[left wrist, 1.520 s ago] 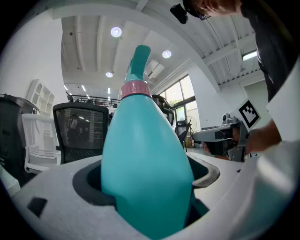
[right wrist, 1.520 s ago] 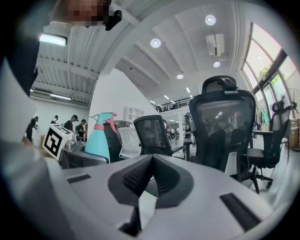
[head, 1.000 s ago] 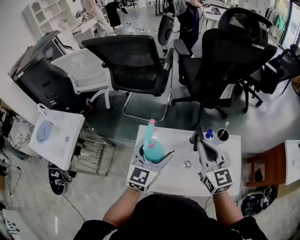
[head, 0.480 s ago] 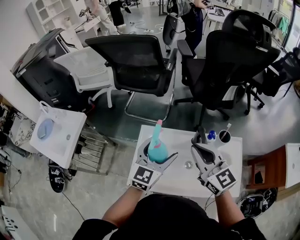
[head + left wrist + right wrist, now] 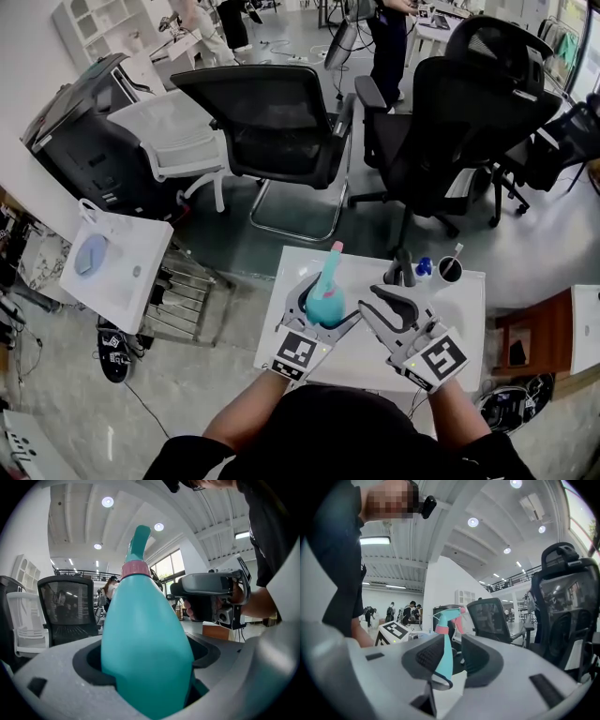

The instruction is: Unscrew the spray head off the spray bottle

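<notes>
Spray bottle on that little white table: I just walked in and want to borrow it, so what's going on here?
A person has a claw in each hand. The left claw is clamped around the body of the teal spray bottle, holding it upright over the table. The right claw has just been opening and points at the bottle from beside it, with nothing between its jaws yet. The spray head is still screwed on.
</notes>
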The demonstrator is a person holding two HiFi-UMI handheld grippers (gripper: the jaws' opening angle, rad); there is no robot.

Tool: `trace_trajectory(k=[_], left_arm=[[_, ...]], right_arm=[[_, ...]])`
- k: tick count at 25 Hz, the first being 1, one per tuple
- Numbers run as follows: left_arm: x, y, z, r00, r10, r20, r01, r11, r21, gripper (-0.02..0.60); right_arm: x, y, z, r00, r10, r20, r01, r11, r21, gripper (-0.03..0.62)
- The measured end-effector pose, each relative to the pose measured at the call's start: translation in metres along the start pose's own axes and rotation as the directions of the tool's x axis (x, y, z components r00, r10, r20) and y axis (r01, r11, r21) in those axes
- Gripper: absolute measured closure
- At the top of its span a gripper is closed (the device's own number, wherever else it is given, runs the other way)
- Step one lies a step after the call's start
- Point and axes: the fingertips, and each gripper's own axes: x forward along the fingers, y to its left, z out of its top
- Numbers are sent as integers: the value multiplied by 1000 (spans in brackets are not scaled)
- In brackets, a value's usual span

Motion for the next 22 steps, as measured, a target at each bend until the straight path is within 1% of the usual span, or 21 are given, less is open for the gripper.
trace_trajectory(k=[2, 6, 9, 13, 17, 22], left_arm=[[3, -3, -1, 1000, -2, -4, 2, 1000, 1, 126], [8, -3, -3, 1000, 18, -22, -18, 1000, -3, 126], [10, -6, -3, 999, 17, -31, -17, 1000, 19, 126], [12, -11, -3, 999, -3, -39, 4, 999, 46, 126], [13, -14, -2, 999, -8, -41, 10, 999, 51, 126], [15, -22, -7, 999, -14, -47, 16, 998, 58, 126]], right_arm=[[4, 7, 3, 1000, 20, -8, -20, 1000, 15, 465], [11, 15, 5, 999, 42, -16, -42, 999, 27, 454], [14, 14, 4, 999, 32, -20, -32, 999, 20, 447], [23, 16, 5, 999, 33, -43, -31, 999, 33, 433], [28, 17, 1, 997, 22, -70, -18, 998, 53, 422], [33, 17, 2, 998, 7, -70, -1, 996, 87, 416]])
